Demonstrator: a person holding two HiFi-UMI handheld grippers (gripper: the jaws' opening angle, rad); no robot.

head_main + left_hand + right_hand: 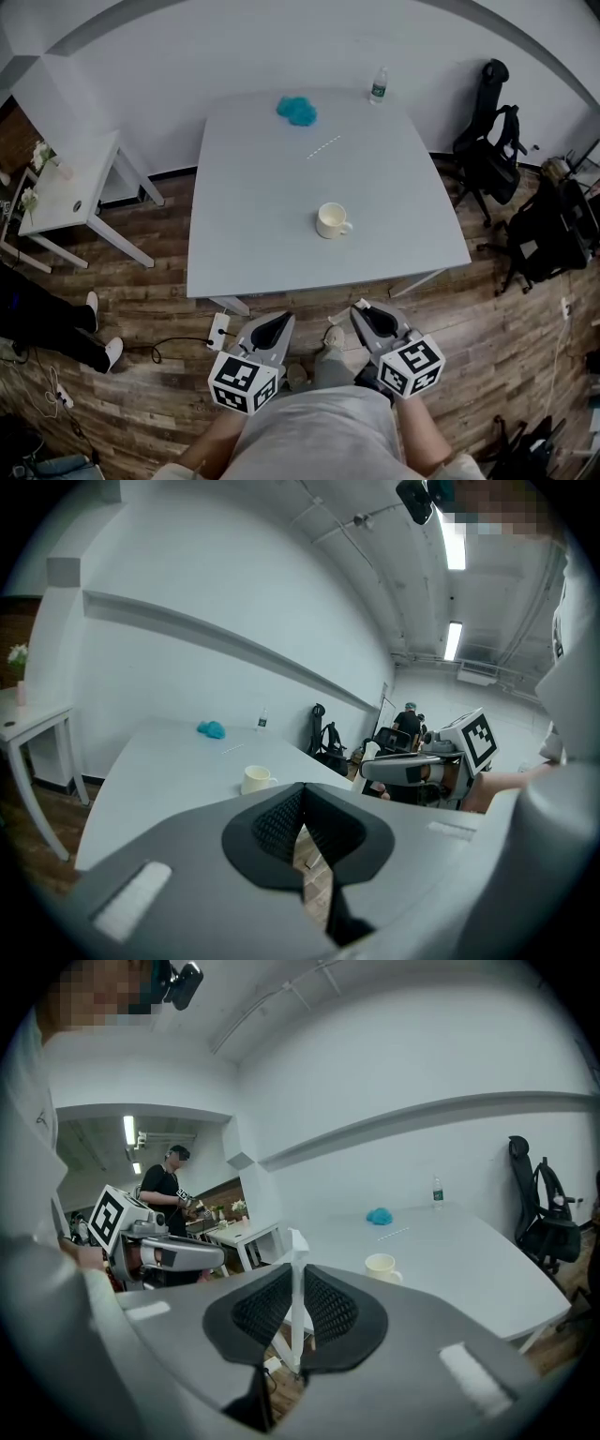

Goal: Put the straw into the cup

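Note:
A cream cup [333, 221] with its handle to the right stands near the middle of the grey-white table [253, 253]; it also shows as a cup [255, 779] and a cup [381, 1266] in the gripper views. My right gripper [367, 312] [298, 1274] hovers over the floor just short of the table's near edge, shut on a thin white straw [298, 1244] that stands up between the pads. My left gripper [276, 327] [302, 791] hangs beside it, its pads together and nothing between them. A short white strip [323, 147] lies on the far half of the table.
A teal crumpled thing [296, 110] and a small bottle [379, 84] sit at the table's far edge. A white side table [66, 192] stands left, a black office chair [487, 141] and a dark bag [548, 234] right. A power strip [217, 330] lies on the wood floor.

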